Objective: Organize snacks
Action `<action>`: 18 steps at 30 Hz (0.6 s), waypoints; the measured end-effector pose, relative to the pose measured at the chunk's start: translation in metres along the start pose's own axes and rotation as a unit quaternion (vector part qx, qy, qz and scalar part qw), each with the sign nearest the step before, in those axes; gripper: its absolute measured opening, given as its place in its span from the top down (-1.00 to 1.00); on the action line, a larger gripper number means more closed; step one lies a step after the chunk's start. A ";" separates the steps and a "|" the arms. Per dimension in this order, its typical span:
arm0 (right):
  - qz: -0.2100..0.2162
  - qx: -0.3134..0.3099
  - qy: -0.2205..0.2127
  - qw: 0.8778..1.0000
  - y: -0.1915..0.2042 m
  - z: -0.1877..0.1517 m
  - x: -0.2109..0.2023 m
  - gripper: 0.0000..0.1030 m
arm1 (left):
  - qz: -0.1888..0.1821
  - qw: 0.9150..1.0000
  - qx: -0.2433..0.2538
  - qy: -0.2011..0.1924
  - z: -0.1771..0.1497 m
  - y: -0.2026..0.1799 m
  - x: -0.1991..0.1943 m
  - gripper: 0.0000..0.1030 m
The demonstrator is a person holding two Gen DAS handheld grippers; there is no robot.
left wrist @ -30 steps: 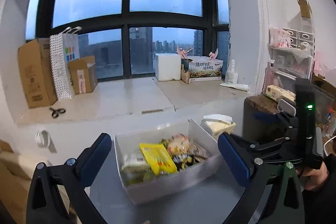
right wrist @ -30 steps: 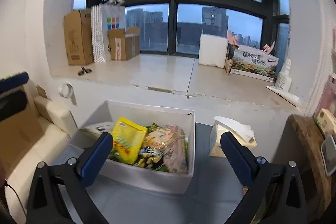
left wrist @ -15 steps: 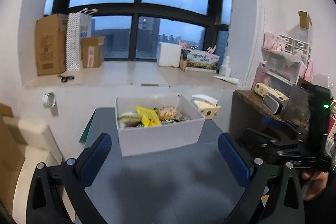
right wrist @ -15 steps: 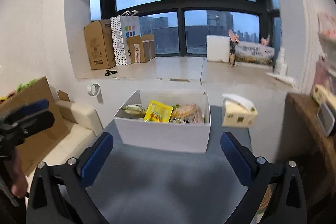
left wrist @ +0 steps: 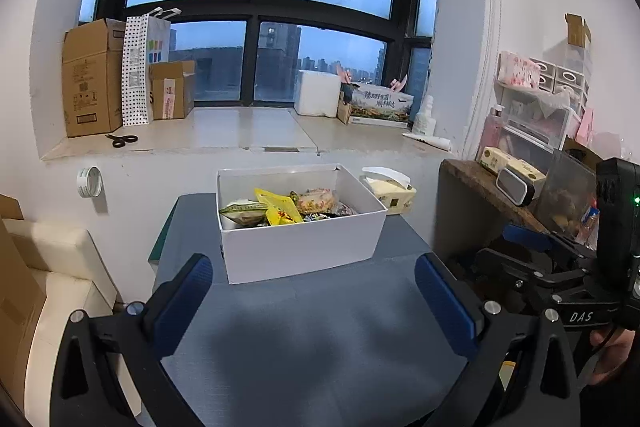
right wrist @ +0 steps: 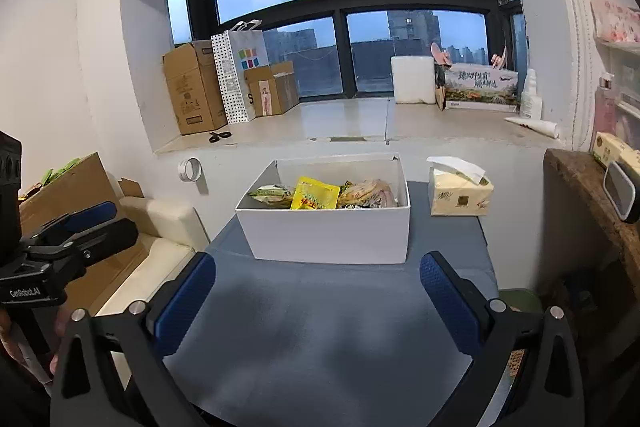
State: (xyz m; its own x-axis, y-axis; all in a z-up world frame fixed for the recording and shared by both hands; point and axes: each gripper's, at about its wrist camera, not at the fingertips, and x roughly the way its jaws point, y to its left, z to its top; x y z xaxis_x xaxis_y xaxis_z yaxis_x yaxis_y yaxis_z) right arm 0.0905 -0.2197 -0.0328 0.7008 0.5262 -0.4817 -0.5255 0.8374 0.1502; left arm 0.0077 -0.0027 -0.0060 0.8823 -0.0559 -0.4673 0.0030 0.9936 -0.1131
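Observation:
A white box [left wrist: 300, 247] [right wrist: 328, 235] stands at the far end of a grey-blue table [left wrist: 312, 339] [right wrist: 320, 339]. It holds several snack packets, among them a yellow one [left wrist: 280, 213] [right wrist: 314, 195], a green one [left wrist: 240, 211] and a pinkish one [left wrist: 318, 201] [right wrist: 366, 191]. My left gripper [left wrist: 312, 291] is open and empty above the near table, well short of the box. My right gripper [right wrist: 316, 291] is open and empty, likewise back from the box. It also shows at the right of the left wrist view [left wrist: 560, 267]. The left gripper shows at the left of the right wrist view [right wrist: 72, 235].
A tissue pack [left wrist: 390, 189] [right wrist: 458, 193] sits right of the box. A wooden shelf [left wrist: 488, 187] with clutter stands on the right. A cream sofa [right wrist: 156, 227] and cardboard [right wrist: 72, 195] lie left. The windowsill [left wrist: 224, 131] behind holds boxes, a bag and scissors [left wrist: 122, 139].
Both grippers have pulled back and away from the box. The box, close between the fingers a second ago, now sits farther off. Both stay open and empty.

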 end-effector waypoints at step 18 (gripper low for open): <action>0.004 -0.002 0.001 1.000 -0.001 0.000 -0.002 -1.00 | 0.001 1.000 0.008 0.003 0.001 -0.003 0.003 -1.00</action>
State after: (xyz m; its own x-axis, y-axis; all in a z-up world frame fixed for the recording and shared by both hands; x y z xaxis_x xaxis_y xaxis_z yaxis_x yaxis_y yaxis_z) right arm 0.0891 -0.2215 -0.0322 0.6959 0.5329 -0.4814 -0.5330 0.8325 0.1510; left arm 0.0110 -0.0062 -0.0065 0.8791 -0.0539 -0.4736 0.0079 0.9951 -0.0984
